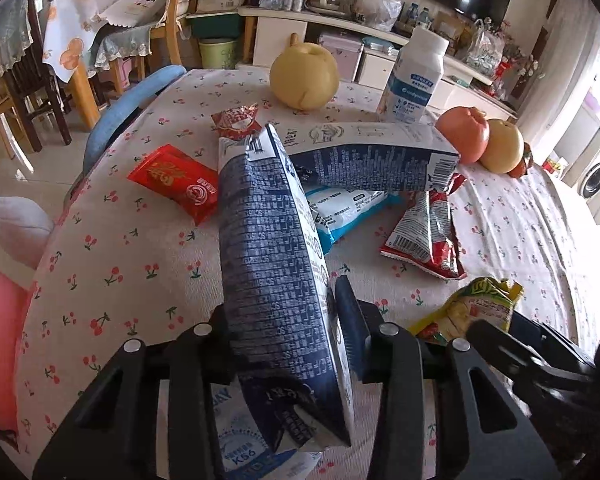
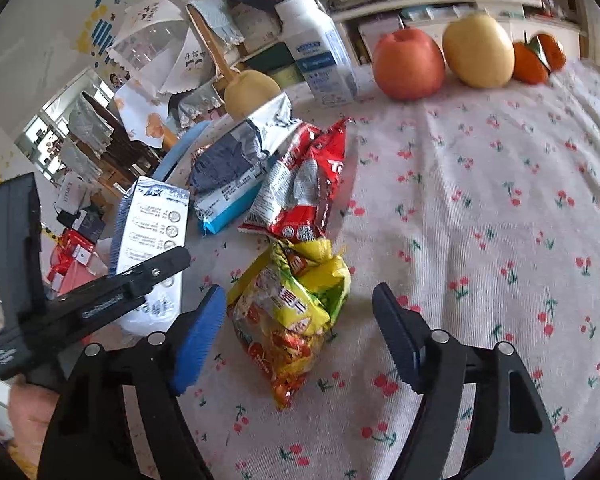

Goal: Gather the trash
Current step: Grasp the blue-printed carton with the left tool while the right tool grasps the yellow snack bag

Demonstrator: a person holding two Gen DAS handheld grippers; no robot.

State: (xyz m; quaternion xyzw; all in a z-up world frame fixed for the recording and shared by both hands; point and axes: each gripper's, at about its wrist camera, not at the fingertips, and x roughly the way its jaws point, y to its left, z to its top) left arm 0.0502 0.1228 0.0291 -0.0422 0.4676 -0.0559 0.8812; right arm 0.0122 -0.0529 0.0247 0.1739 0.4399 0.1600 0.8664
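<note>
My left gripper (image 1: 288,320) is shut on an empty blue and white milk carton (image 1: 272,264), held above the table; the same carton shows in the right wrist view (image 2: 152,240). A second flattened carton (image 1: 376,152) lies behind it, over a blue and white packet (image 1: 340,208). My right gripper (image 2: 300,320) is open, its fingers either side of a crumpled yellow snack bag (image 2: 296,312), which also shows in the left wrist view (image 1: 476,312). Red wrappers (image 2: 308,184) lie just beyond it. Two more red wrappers (image 1: 176,180) (image 1: 236,120) lie at the left.
The table wears a cherry-print cloth (image 2: 480,208). At its far edge stand a white bottle (image 2: 320,52), an apple (image 2: 408,64), a yellow pear (image 2: 478,50) and oranges (image 2: 536,60). Another pear (image 1: 304,76) sits at the back. A blue chair (image 1: 128,108) stands at the table's left.
</note>
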